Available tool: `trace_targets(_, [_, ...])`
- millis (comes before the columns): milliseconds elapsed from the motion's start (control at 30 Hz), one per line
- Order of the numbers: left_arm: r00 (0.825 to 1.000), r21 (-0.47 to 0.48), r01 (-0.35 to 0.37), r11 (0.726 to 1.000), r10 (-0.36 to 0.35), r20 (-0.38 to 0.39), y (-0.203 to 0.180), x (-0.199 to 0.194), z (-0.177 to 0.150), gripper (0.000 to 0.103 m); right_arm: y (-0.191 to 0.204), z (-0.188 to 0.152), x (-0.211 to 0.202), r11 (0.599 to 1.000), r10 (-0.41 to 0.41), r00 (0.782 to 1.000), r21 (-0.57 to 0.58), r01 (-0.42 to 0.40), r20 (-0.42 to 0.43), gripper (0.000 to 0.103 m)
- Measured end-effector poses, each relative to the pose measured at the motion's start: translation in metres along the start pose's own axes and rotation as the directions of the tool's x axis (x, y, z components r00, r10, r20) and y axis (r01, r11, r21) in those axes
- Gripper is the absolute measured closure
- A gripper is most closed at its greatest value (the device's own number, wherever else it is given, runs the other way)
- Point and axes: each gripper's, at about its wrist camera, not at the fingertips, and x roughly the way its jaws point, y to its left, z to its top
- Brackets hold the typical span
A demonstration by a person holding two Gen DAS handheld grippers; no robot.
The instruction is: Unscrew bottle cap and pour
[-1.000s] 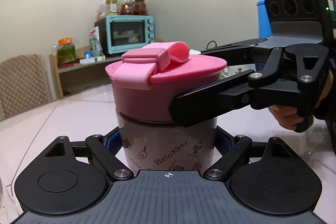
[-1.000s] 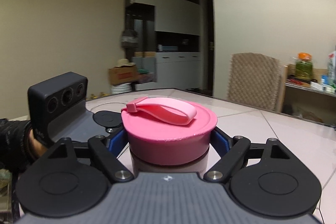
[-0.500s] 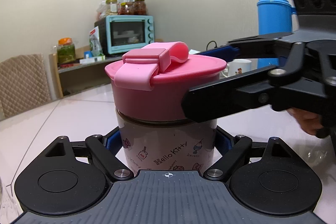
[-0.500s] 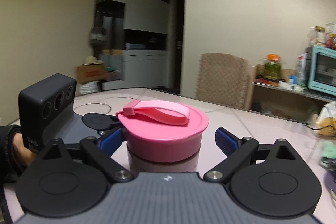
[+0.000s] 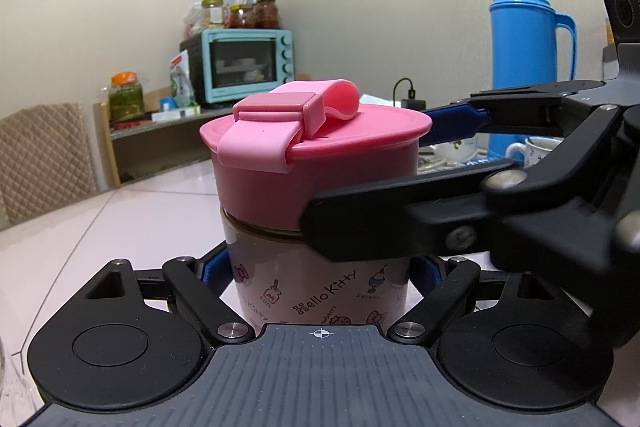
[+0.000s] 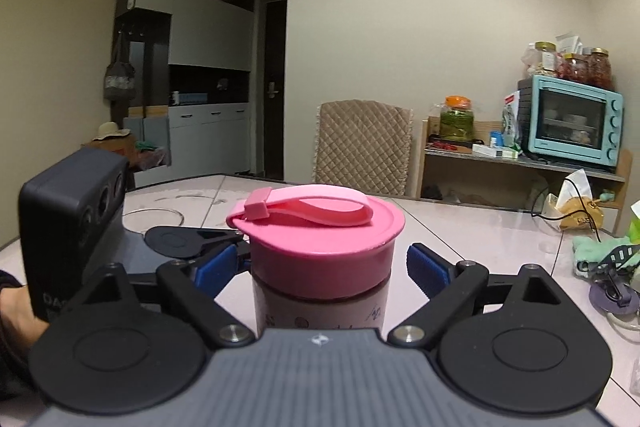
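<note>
Cream walls enclosed a pale tiled table [image 6: 460,223]; far right, a teal oven [image 6: 572,121] sat on a wooden shelf [image 6: 520,163] beside a quilted chair [image 6: 362,147].

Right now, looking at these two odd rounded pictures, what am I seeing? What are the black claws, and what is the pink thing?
There is no robot here. A person holds a two-finger gripper in each hand, and a wide-angle camera on each one looks out along its fingers. One picture is the left gripper's view, the other the right's. The left gripper is shut on the bottle, steadying it on the pale table. The right gripper sits around the pink cap. Its jaws have just been closing, but one pad stands clear of the cap, so it grips nothing yet. Behind are a blue thermos and a teal oven.
</note>
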Motion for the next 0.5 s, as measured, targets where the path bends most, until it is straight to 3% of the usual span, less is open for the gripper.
trace_targets(500, [1.0, 0.0, 0.0, 1.0, 0.0, 0.0, 0.0, 0.0, 0.0, 0.013, 0.006, -0.001, 0.012, 0.998, -0.031, 1.0, 0.052, 0.031, 0.003, 0.018])
